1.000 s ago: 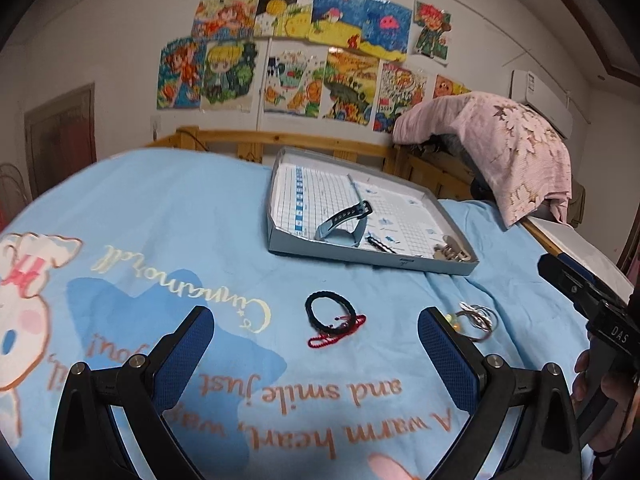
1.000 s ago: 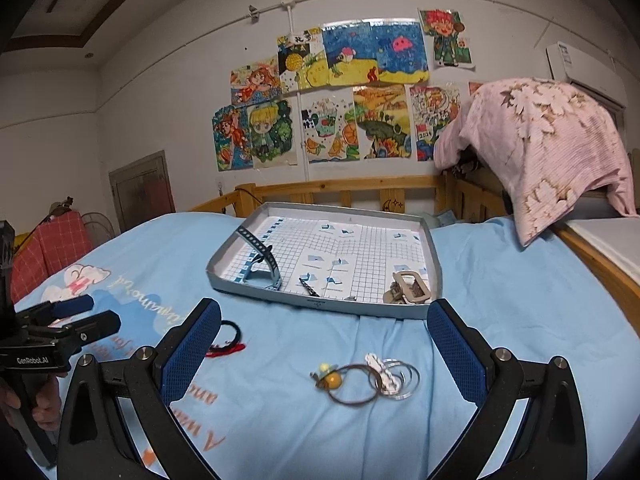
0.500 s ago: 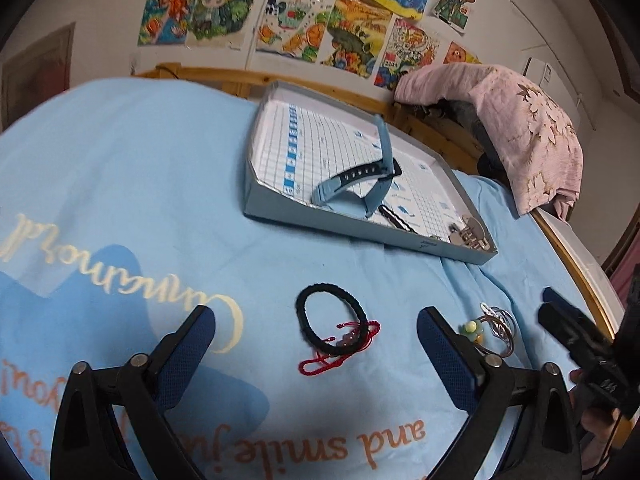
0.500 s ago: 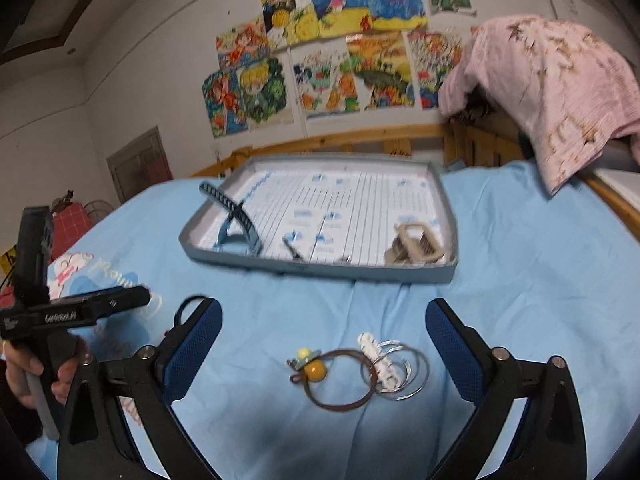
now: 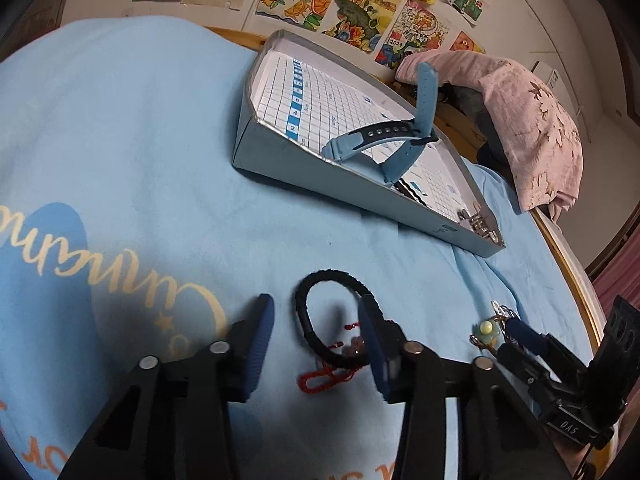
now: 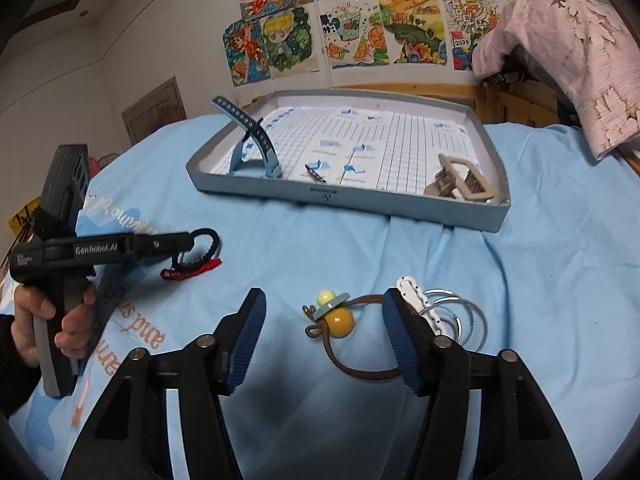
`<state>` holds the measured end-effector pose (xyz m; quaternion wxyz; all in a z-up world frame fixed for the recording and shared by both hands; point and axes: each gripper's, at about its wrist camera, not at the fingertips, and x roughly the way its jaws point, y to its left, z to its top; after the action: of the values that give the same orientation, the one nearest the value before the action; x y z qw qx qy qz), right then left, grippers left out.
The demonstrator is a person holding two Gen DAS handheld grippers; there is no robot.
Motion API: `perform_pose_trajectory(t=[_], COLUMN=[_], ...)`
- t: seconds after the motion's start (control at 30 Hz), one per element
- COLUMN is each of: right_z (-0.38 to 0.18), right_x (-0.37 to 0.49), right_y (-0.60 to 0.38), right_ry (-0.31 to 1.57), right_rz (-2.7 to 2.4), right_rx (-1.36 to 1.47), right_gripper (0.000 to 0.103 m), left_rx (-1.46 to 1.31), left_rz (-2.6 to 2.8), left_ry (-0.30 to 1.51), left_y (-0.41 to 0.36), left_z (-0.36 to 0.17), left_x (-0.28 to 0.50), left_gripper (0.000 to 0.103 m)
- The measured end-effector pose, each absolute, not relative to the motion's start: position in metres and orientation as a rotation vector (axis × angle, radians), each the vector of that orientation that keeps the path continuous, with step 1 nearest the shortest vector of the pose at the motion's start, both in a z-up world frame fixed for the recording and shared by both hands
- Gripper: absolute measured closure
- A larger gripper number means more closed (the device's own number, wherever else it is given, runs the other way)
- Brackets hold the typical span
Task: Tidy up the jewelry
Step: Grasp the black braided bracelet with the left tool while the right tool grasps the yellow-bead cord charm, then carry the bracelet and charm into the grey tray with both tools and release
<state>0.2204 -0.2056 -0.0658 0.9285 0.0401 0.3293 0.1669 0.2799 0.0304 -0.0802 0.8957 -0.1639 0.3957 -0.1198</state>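
A black braided bracelet (image 5: 329,277) tangled with a red string (image 5: 320,381) lies on the blue sheet. My left gripper (image 5: 316,312) is low over it, its jaws closing with the loop between them; the pads do not press on it. In the right wrist view my right gripper (image 6: 325,302) straddles a brown cord (image 6: 360,372) with a yellow bead (image 6: 340,322), its jaws also closing without touching. Silver rings (image 6: 464,316) and a white clip (image 6: 412,294) lie beside its right finger. The grey tray (image 5: 320,168) (image 6: 360,200) stands beyond.
The tray holds a blue watch strap (image 5: 376,136) (image 6: 256,144), a beige claw clip (image 6: 456,184) and a small dark chain (image 6: 316,172). A pink blanket (image 6: 580,60) hangs over the wooden bed rail (image 6: 516,100) at the right. A hand (image 6: 36,312) holds the left gripper.
Both grippers sank and moved forward over their items. Their jaws narrowed from wide apart to a small gap around the bracelet and the bead cord.
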Motion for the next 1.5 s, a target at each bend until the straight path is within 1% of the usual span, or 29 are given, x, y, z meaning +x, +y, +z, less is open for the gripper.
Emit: perform_pose_trajectory(t=[0.03, 0.07, 0.1, 0.13, 0.2, 0.3, 0.5, 0.53, 0.57, 0.6, 0.73, 0.87, 1.07, 1.23, 1.37, 1.5], right_z=[-0.068, -0.07, -0.072, -0.074, -0.077, -0.079, -0.082, -0.083, -0.083, -0.083, -0.085, -0.088, -0.079, -0.059, -0.036, -0.008], right_x=[0.221, 0.222, 0.223, 0.224, 0.225, 0.227, 0.232, 0.232, 0.232, 0.232, 0.233, 0.232, 0.224, 0.219, 0.223, 0.243], right_y=[-0.205, -0.205, -0.204, -0.204, -0.203, -0.201, -0.199, -0.198, -0.196, -0.196, -0.192, -0.187, -0.19, -0.198, -0.204, -0.214], right_ry=[0.682, 0.689, 0.696, 0.704, 0.709, 0.712, 0.718, 0.717, 0.718, 0.72, 0.733, 0.755, 0.724, 0.683, 0.651, 0.605], right_rz=[0.342, 0.343, 0.345, 0.347, 0.35, 0.355, 0.361, 0.363, 0.366, 0.368, 0.383, 0.396, 0.405, 0.41, 0.408, 0.386], right_rx=[0.083, 0.085, 0.086, 0.087, 0.088, 0.089, 0.098, 0.093, 0.088, 0.086, 0.075, 0.058, 0.057, 0.08, 0.083, 0.065], right_gripper=[0.049, 0.052, 0.056, 0.057, 0.057, 0.057, 0.058, 0.061, 0.068, 0.072, 0.078, 0.081, 0.082, 0.082, 0.082, 0.082], left_rx=[-0.34, -0.337, -0.332, -0.327, -0.322, -0.317, -0.293, -0.284, -0.277, -0.271, -0.235, -0.209, -0.189, -0.183, -0.182, -0.196], left_rz=[-0.252, -0.259, -0.263, -0.268, -0.279, -0.299, -0.347, -0.362, -0.373, -0.379, -0.413, -0.419, -0.411, -0.416, -0.403, -0.388], left_ry=[0.822, 0.824, 0.824, 0.822, 0.821, 0.818, 0.77, 0.757, 0.746, 0.739, 0.715, 0.707, 0.705, 0.687, 0.654, 0.646], left_y=[0.03, 0.029, 0.027, 0.026, 0.023, 0.02, 0.016, 0.014, 0.012, 0.013, 0.005, 0.002, -0.001, -0.011, -0.027, -0.04], left_z=[-0.081, -0.084, -0.085, -0.086, -0.088, -0.088, -0.081, -0.078, -0.076, -0.074, -0.066, -0.057, -0.041, -0.023, -0.006, 0.0], left_x=[0.28, 0.281, 0.281, 0.281, 0.281, 0.281, 0.272, 0.269, 0.267, 0.264, 0.254, 0.248, 0.243, 0.247, 0.264, 0.294], left_gripper=[0.071, 0.076, 0.08, 0.082, 0.092, 0.096, 0.097, 0.097, 0.097, 0.097, 0.097, 0.097, 0.097, 0.097, 0.097, 0.097])
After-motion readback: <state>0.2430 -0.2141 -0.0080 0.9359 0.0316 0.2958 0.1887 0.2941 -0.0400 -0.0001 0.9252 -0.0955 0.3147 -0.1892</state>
